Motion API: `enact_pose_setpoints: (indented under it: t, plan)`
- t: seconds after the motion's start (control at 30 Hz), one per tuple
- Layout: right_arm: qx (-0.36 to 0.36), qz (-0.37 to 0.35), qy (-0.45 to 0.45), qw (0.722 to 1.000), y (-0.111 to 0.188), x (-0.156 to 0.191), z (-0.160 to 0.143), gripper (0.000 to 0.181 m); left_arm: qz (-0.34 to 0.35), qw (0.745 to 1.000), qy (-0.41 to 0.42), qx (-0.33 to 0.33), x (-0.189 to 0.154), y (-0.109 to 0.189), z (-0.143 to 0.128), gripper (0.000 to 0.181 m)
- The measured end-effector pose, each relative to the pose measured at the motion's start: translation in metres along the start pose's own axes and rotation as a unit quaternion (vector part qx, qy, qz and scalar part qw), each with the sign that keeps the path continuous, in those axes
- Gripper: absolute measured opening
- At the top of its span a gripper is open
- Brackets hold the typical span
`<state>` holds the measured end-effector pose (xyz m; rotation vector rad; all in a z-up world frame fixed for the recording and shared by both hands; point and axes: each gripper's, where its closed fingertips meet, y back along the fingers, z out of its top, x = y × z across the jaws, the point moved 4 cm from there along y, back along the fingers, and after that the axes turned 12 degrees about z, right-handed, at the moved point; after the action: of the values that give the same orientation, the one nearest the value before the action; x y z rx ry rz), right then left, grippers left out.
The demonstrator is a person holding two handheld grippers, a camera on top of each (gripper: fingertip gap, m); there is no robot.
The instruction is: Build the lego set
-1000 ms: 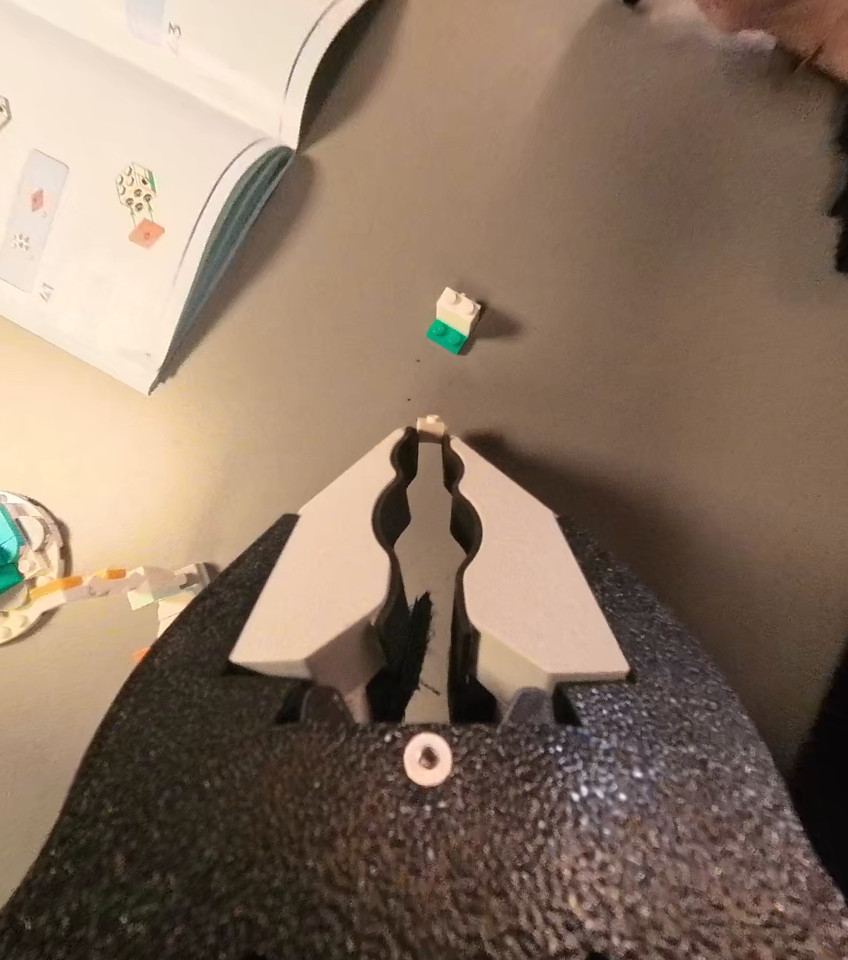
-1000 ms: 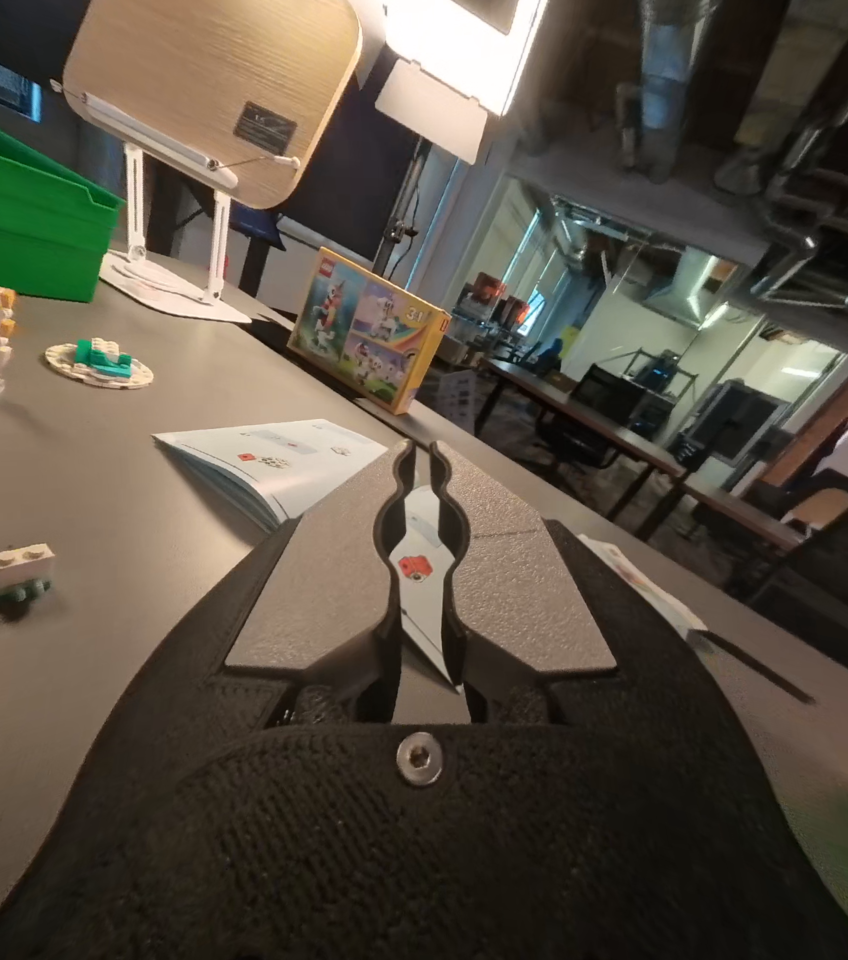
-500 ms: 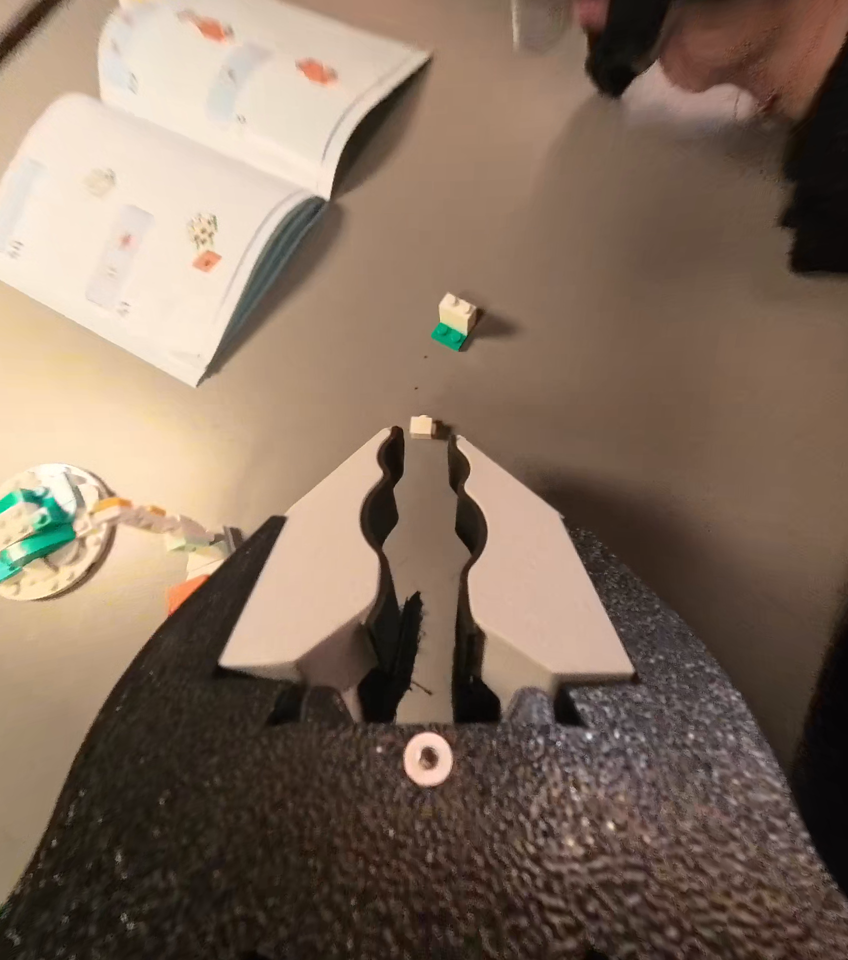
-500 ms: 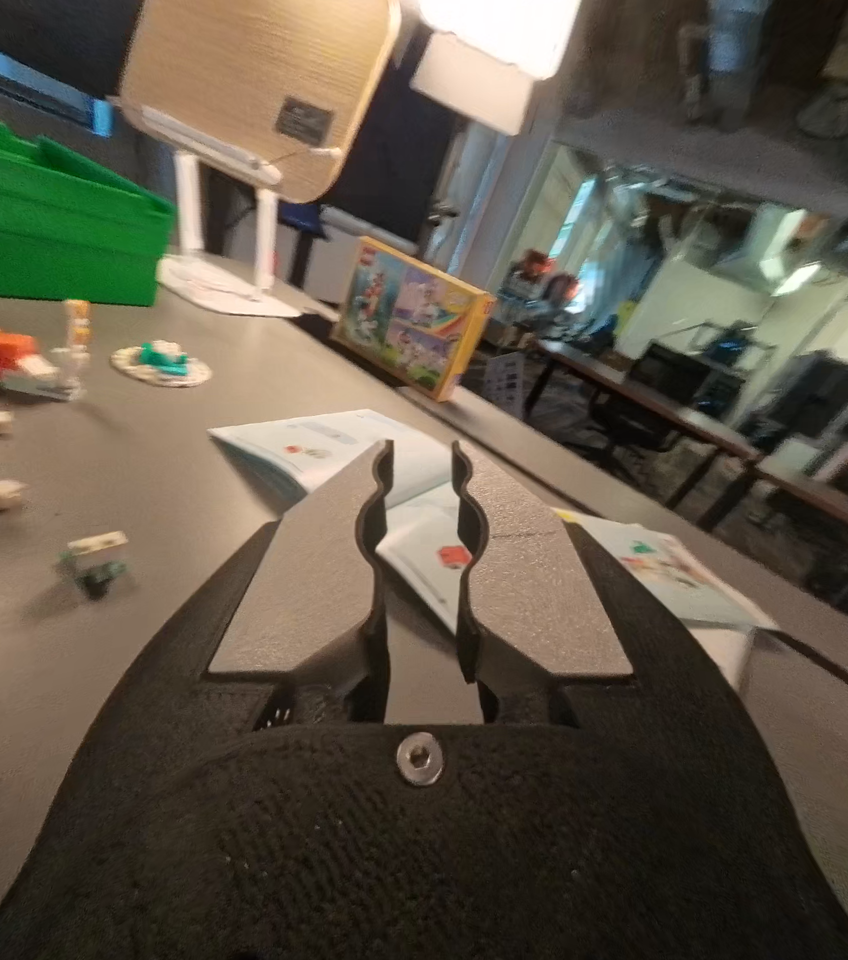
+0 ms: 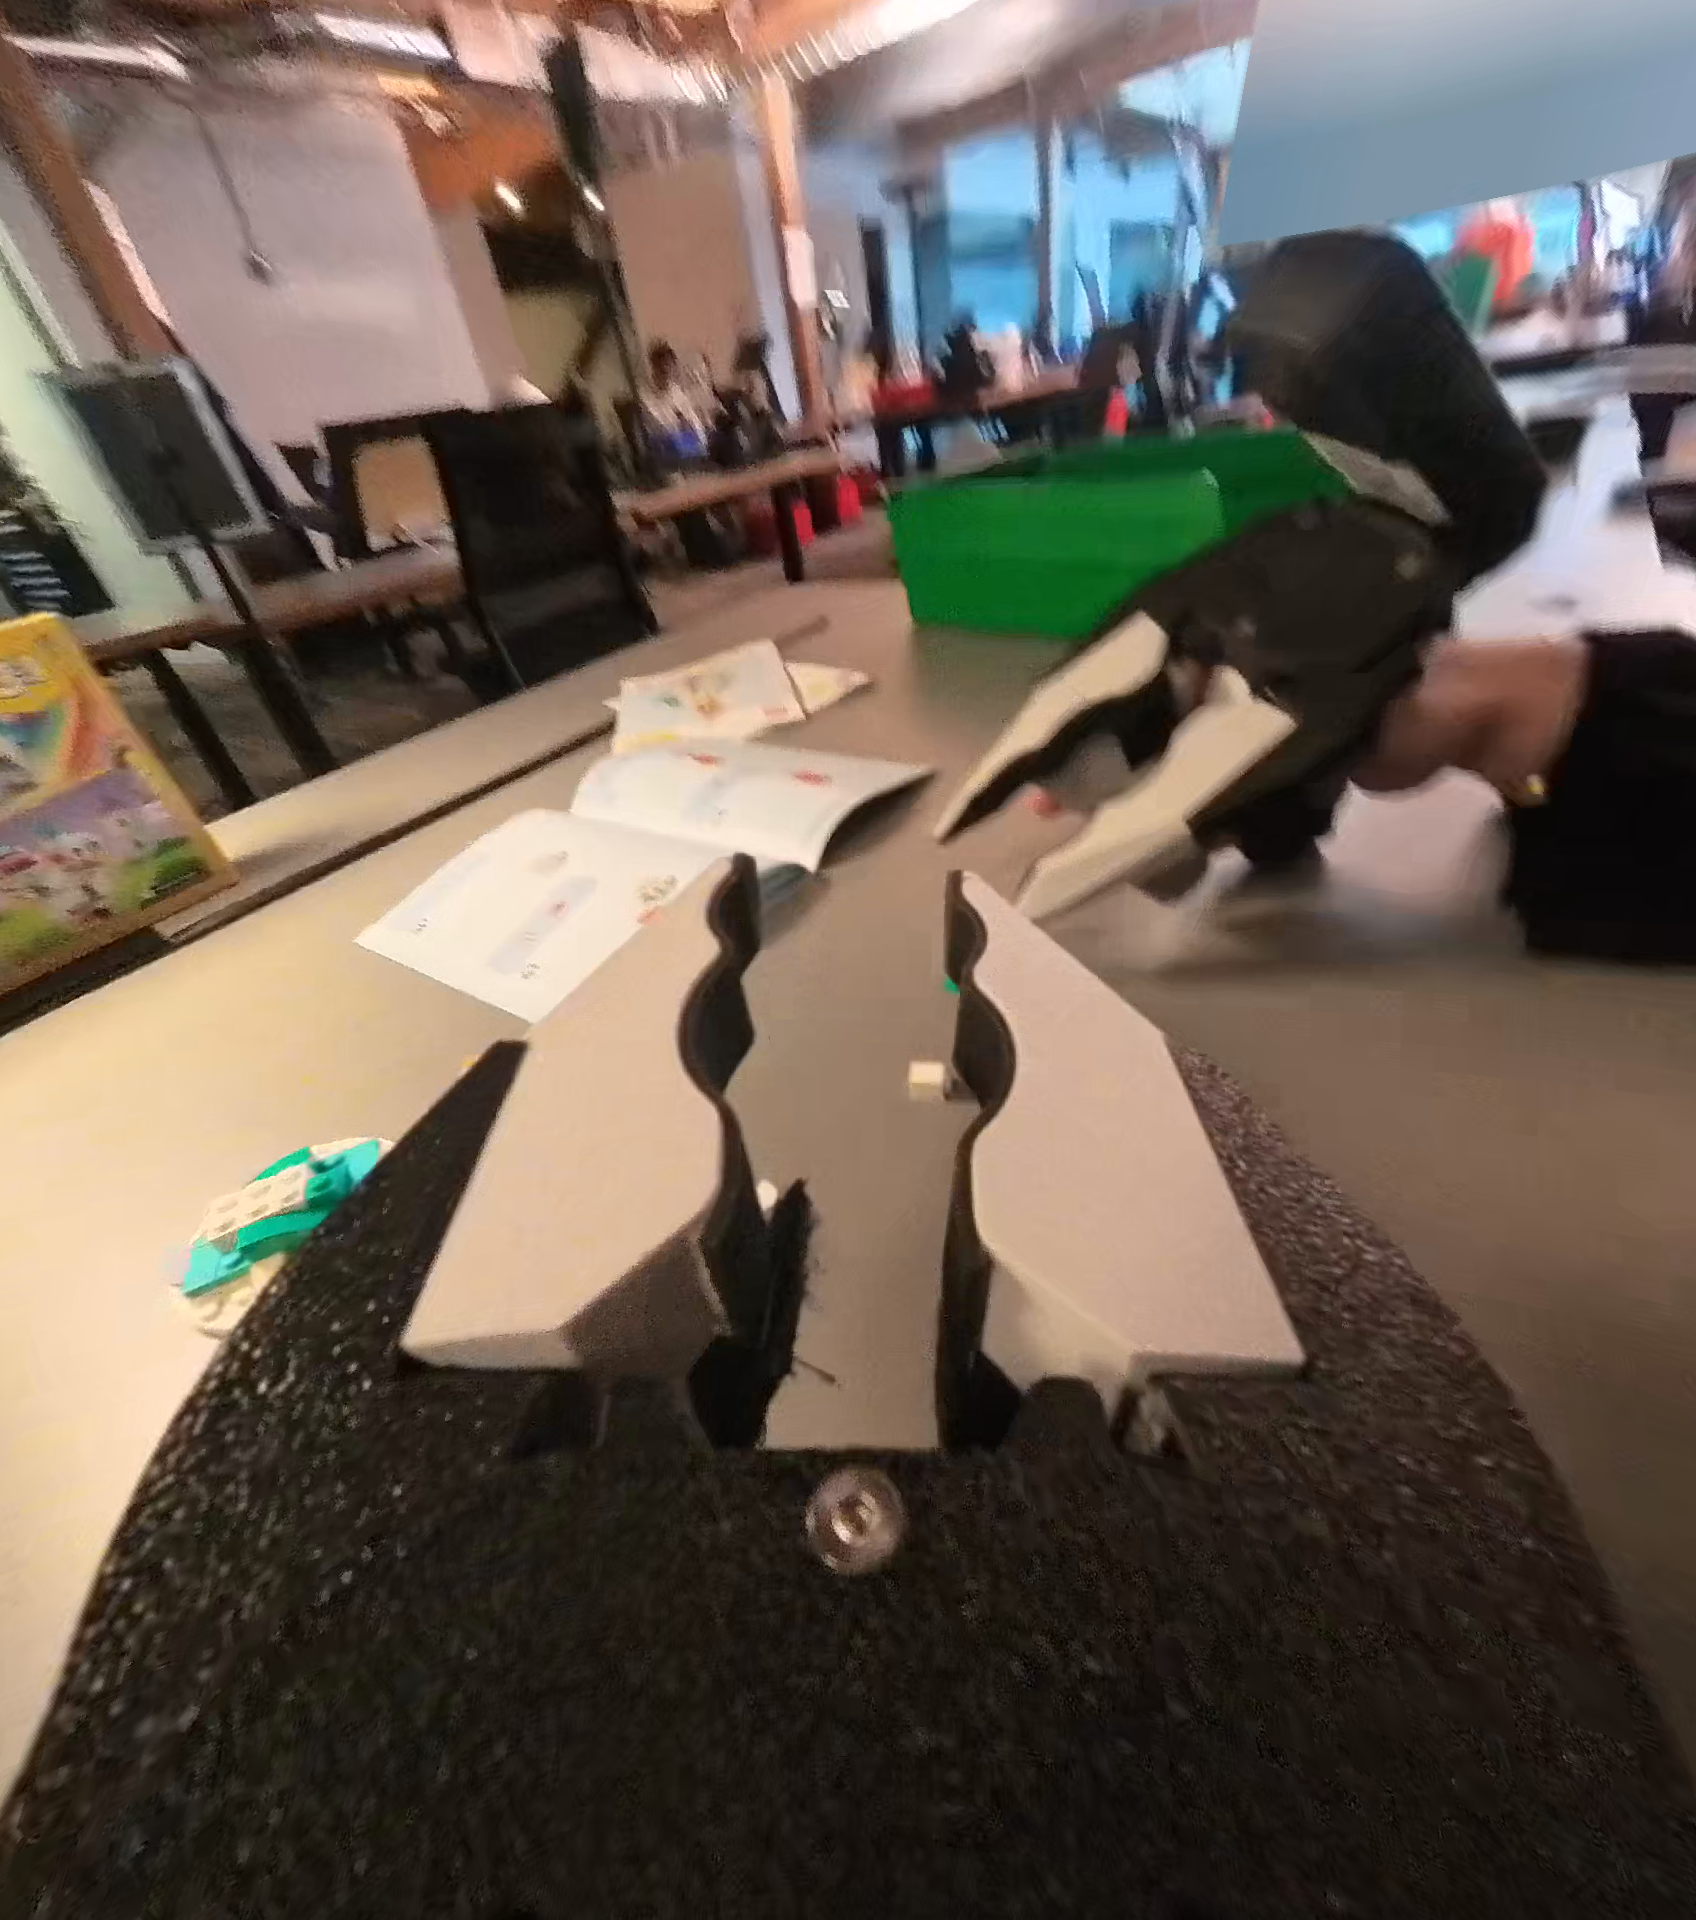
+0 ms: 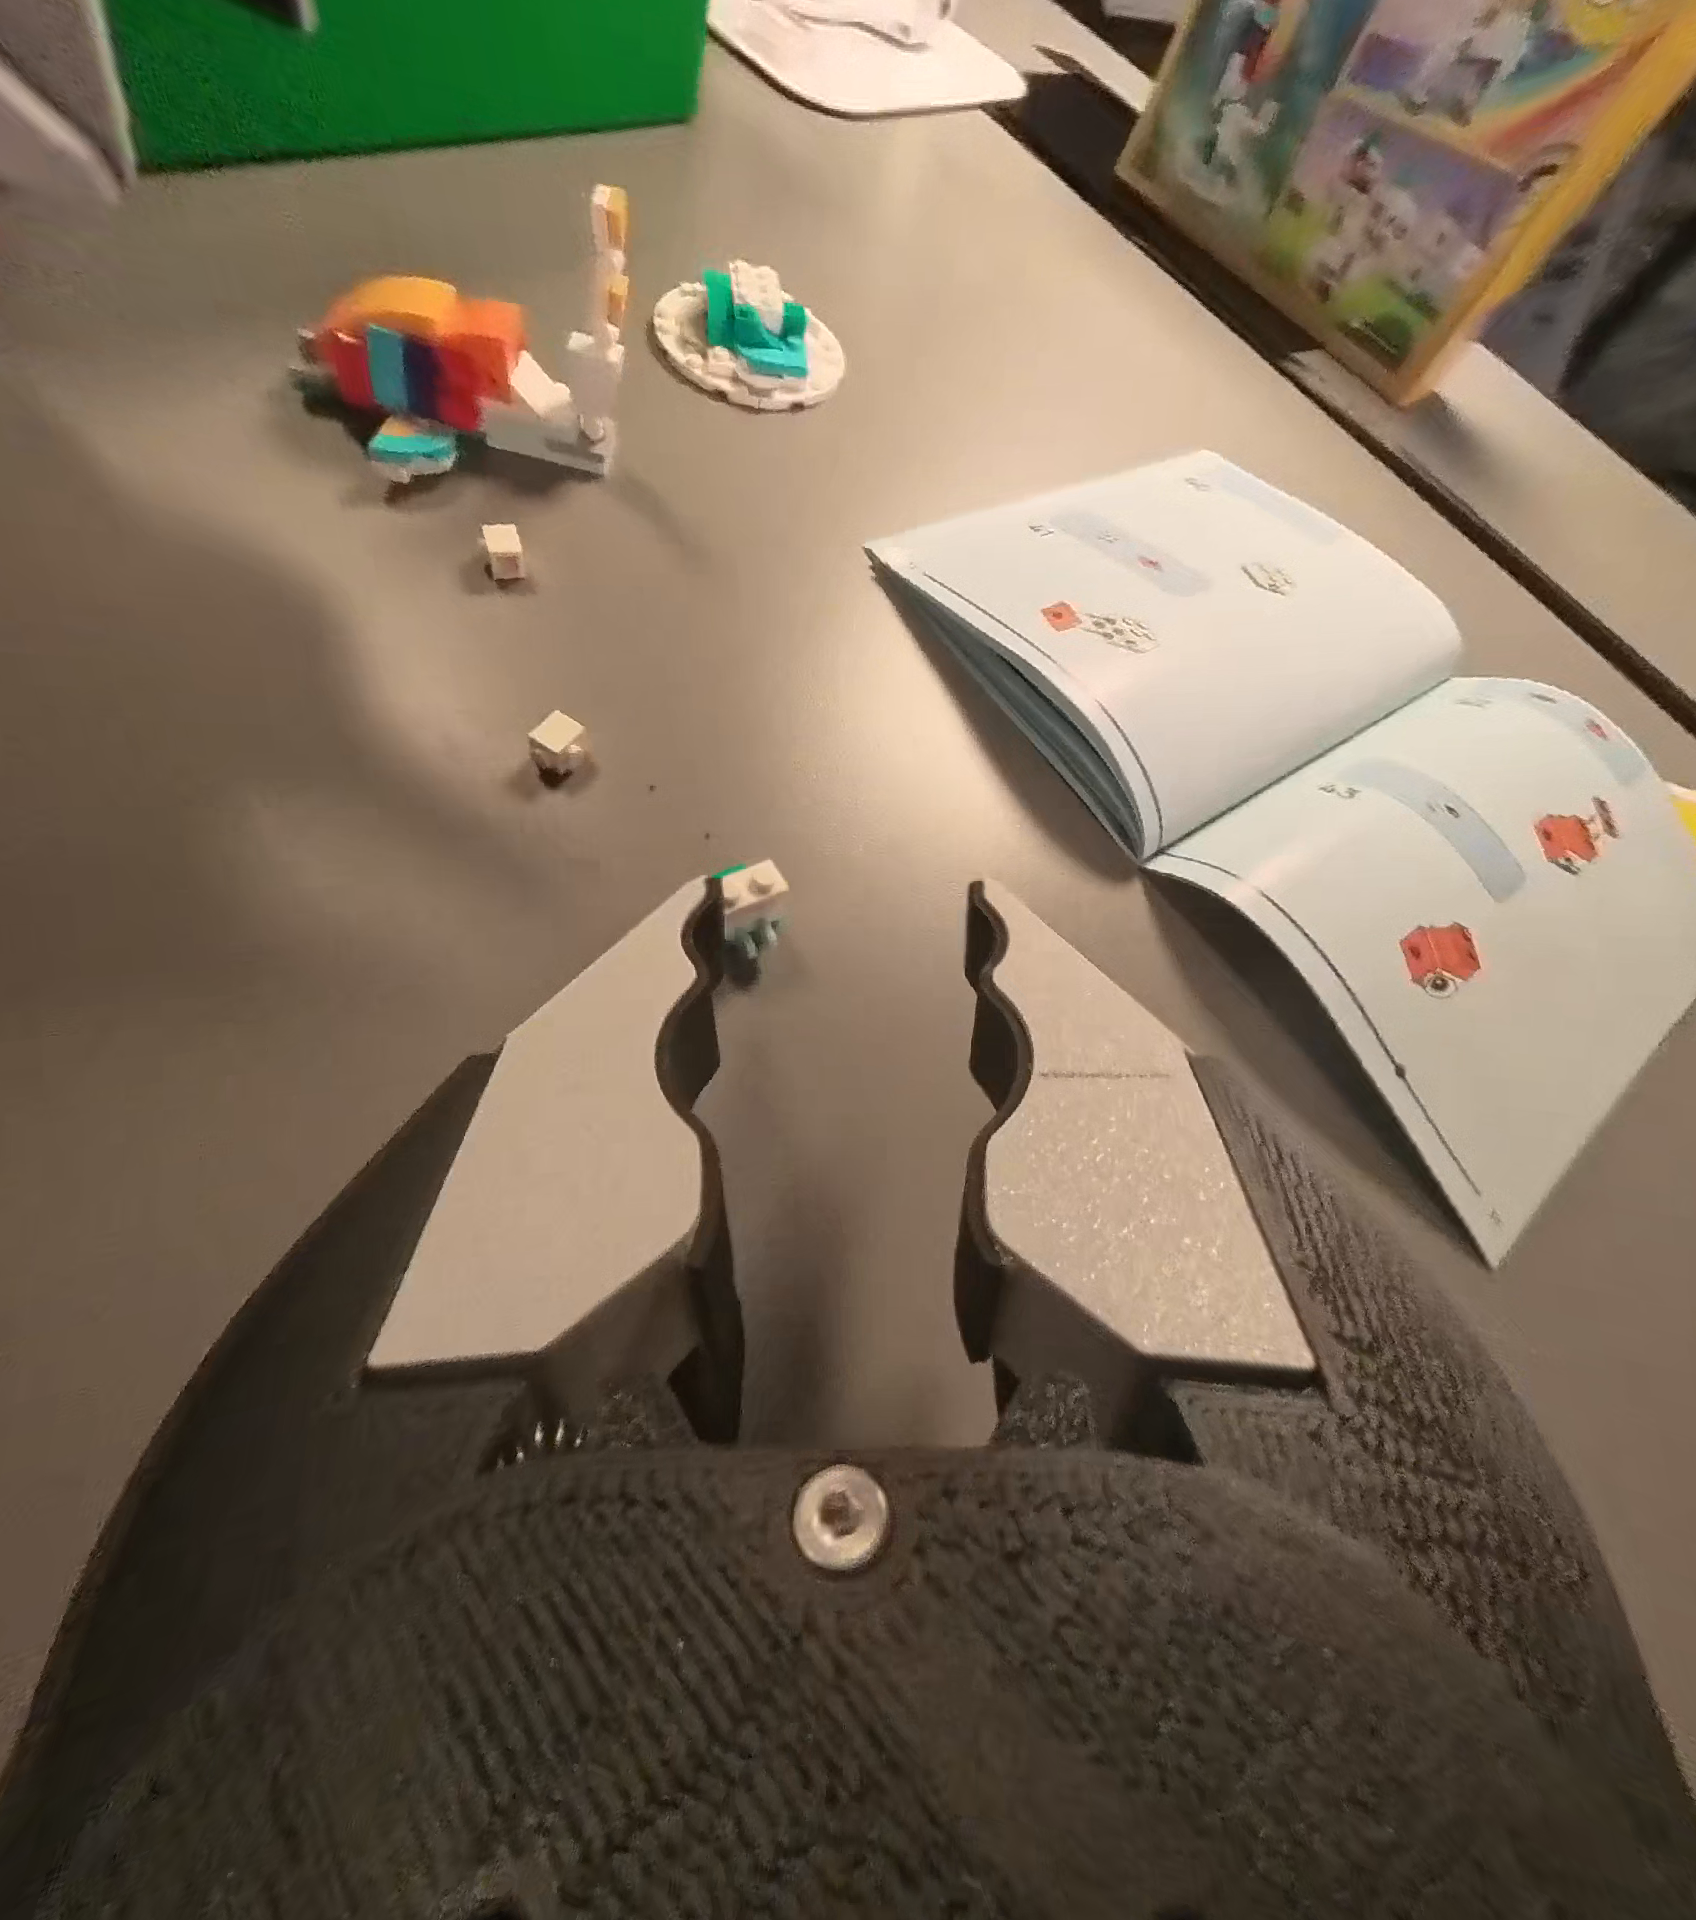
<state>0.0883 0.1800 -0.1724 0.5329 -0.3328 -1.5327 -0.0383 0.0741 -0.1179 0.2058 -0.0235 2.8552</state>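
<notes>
The grey table (image 6: 200, 935) fills most of the right wrist view. The set's box (image 6: 1426, 156) stands at upper right, and the open instruction booklet (image 6: 1239, 727) lies at centre right. By my judgement the build is partway. At upper centre sit a rainbow-coloured assembly (image 6: 428, 364) and a round white plate with teal bricks (image 6: 748, 330), still separate. Loose parts remain: a white-on-green stack (image 6: 750, 909) near frame centre, and two small pale bricks (image 6: 558, 740), (image 6: 503, 549) above it.

My right gripper (image 6: 833, 914) is spread and empty, angled down at the table, its left fingertip just beside the stack. I judge this stack the next pick.

My left gripper (image 5: 849, 904) is likewise released and empty, held low and nearly level. One small pale brick (image 5: 924, 1076) shows between its fingers, on the table.
</notes>
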Motion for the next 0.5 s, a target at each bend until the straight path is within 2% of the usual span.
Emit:
enact_pose_setpoints:
  t: [0.1, 0.23, 0.37, 0.5]
  plan:
    - [-0.011, -0.020, -0.024, 0.999, -0.001, 0.010, 0.005, 0.044, 0.020, 0.999, 0.029, -0.013, 0.011, 0.002, -0.002, 0.041]
    - [-0.012, -0.104, -0.049, 0.993, 0.001, 0.009, 0.009, 0.044, 0.072, 0.997, -0.004, -0.005, 0.020, 0.008, -0.009, 0.038]
    - [-0.033, -0.113, -0.083, 0.990, -0.003, 0.021, 0.017, 0.043, 0.109, 0.993, -0.032, -0.015, 0.024, 0.009, -0.005, 0.034]
    - [0.002, -0.124, -0.085, 0.989, -0.009, 0.021, 0.012, 0.039, 0.099, 0.994, -0.039, -0.020, 0.018, 0.009, -0.006, 0.030]
